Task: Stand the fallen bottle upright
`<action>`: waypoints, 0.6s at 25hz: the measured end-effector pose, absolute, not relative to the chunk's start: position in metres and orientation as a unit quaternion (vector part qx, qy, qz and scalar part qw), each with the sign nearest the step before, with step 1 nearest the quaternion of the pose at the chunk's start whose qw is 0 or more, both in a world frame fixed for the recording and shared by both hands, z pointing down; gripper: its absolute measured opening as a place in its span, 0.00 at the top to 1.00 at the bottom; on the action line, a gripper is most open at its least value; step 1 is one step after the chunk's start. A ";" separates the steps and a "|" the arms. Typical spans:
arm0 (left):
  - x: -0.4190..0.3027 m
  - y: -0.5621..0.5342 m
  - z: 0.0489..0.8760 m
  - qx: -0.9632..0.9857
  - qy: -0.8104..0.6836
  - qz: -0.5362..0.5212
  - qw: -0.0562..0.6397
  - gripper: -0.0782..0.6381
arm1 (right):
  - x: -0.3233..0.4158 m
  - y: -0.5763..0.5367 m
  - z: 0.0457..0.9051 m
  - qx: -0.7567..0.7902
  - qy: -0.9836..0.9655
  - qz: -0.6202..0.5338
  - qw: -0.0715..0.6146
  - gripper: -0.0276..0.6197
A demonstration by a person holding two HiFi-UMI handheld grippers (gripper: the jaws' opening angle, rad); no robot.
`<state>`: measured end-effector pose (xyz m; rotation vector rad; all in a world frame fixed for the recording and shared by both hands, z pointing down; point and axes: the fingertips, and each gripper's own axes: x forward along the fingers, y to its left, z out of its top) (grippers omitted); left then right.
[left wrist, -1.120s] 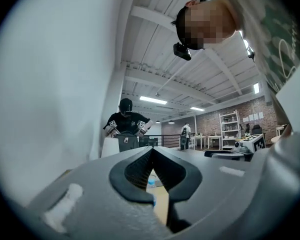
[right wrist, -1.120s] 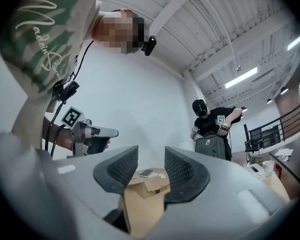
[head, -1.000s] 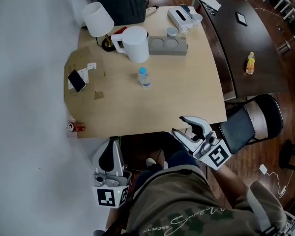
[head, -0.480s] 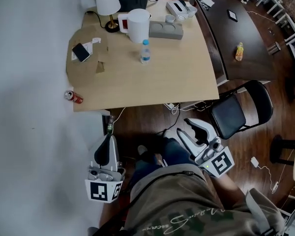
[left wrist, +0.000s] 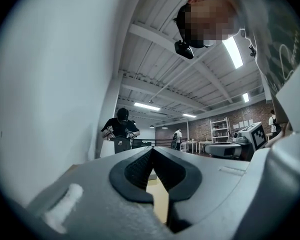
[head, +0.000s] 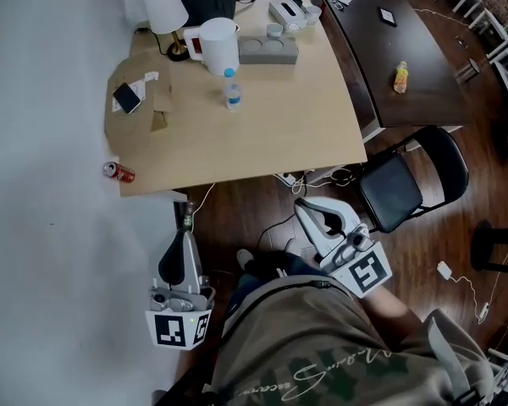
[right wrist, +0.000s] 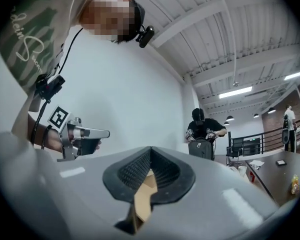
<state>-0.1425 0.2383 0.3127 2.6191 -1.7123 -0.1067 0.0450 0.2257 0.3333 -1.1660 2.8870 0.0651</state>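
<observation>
Clear plastic water bottle with blue cap (head: 231,90) stands upright on light wooden tabletop (head: 271,125), toward its far half, just in front of white plastic jug (head: 218,45). Grey tray with round wells (head: 268,51) beside jug; white-shaded lamp (head: 165,8) at far left corner; dark phone (head: 125,98) near left edge. Red drinks can (head: 118,172) lies on its side by front left corner. Left gripper (head: 184,237) and right gripper (head: 305,211) both held off the tabletop, over dark wood floor (head: 262,218), well apart from bottle. Fingers of each pressed together, nothing between them. Black folding chair (head: 402,189) to the right
</observation>
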 end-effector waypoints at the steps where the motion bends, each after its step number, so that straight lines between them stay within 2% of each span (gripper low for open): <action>1: -0.139 0.237 0.311 0.837 -0.546 -0.036 0.002 0.89 | 0.047 0.225 0.336 -0.379 0.925 0.017 0.011 0.95; 7: -0.122 0.233 0.307 0.836 -0.547 -0.034 0.000 0.89 | 0.052 0.224 0.341 -0.376 0.926 0.015 -0.022 0.95; 15: -0.115 0.238 0.304 0.835 -0.549 -0.033 -0.006 0.89 | 0.063 0.225 0.335 -0.395 0.919 0.007 -0.012 0.95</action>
